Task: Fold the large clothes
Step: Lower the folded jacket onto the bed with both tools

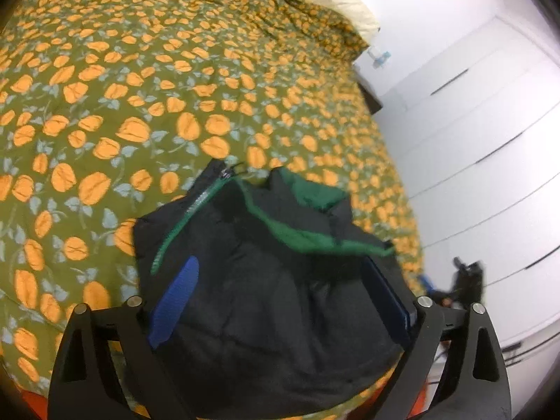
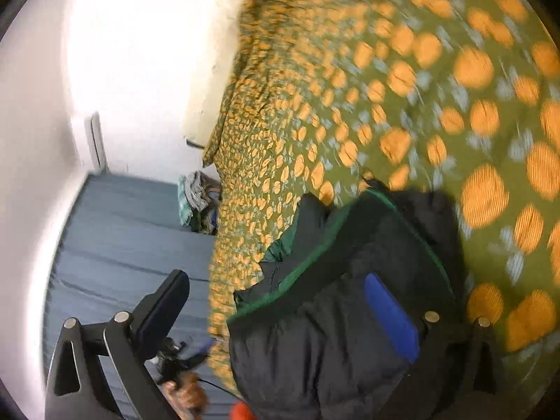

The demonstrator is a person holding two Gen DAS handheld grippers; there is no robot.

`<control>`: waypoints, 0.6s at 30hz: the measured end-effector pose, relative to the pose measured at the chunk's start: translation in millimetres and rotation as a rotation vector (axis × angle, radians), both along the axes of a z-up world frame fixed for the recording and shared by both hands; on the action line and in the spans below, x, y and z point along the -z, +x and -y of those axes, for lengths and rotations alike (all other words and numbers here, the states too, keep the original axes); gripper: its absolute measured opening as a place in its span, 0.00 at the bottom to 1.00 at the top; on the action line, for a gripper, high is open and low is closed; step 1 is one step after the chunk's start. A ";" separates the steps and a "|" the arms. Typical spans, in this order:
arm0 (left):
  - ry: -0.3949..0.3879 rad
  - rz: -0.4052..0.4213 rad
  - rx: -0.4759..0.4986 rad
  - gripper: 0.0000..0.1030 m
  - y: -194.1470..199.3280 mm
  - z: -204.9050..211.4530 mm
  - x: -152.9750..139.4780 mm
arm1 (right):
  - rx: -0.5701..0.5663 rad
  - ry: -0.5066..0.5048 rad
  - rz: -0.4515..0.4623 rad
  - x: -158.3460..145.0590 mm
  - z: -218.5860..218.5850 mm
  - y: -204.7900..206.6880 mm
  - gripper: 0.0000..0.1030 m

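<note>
I see the black padded jacket with green lining (image 1: 266, 280) lying on the bed's olive quilt printed with orange flowers (image 1: 140, 87), low in both frames; my left gripper (image 1: 280, 294) stands wide open around it, pads clear; my right gripper (image 2: 280, 308) likewise gapes, gripping nothing

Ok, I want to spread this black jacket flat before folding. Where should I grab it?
Judging by its bunched pose, pinch the black jacket at the green-lined zipper edge. It lies exposed on top toward the bedspread, so come from above on that side.
</note>
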State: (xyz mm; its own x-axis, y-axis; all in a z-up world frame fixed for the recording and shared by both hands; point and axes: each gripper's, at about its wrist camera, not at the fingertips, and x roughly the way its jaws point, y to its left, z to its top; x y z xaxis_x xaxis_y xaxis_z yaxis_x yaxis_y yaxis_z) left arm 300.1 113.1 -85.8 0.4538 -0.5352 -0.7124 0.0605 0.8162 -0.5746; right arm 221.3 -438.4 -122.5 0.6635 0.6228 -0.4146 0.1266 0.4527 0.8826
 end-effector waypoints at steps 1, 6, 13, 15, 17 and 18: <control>0.047 -0.009 0.007 0.92 1.9 2.6 5.4 | -0.024 -0.121 -0.011 -7.8 -5.5 3.7 0.99; 0.302 -0.056 0.004 0.91 19.4 16.4 45.6 | -0.200 -0.664 -0.104 1.2 -50.5 32.3 0.99; 0.473 -0.074 -0.019 0.14 33.5 24.3 75.1 | -0.308 -0.798 -0.149 24.7 -81.9 49.9 0.39; 0.457 -0.031 -0.065 0.12 31.8 20.4 56.9 | -0.283 -0.881 -0.114 6.4 -90.6 50.8 0.20; 0.433 0.032 -0.109 0.12 29.7 17.6 34.9 | -0.231 -0.935 -0.034 -24.1 -94.7 55.0 0.18; 0.436 0.055 -0.125 0.12 29.0 18.3 29.5 | -0.212 -0.951 -0.002 -36.5 -95.8 57.9 0.18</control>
State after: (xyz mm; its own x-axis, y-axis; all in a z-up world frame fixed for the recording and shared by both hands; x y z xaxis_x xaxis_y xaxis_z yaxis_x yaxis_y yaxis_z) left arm 329.1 94.8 -115.3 0.5392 -0.1293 -0.8322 -0.0331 0.9841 -0.1743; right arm 279.3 -342.6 -86.0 0.5748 0.1337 -0.8073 -0.0383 0.9899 0.1367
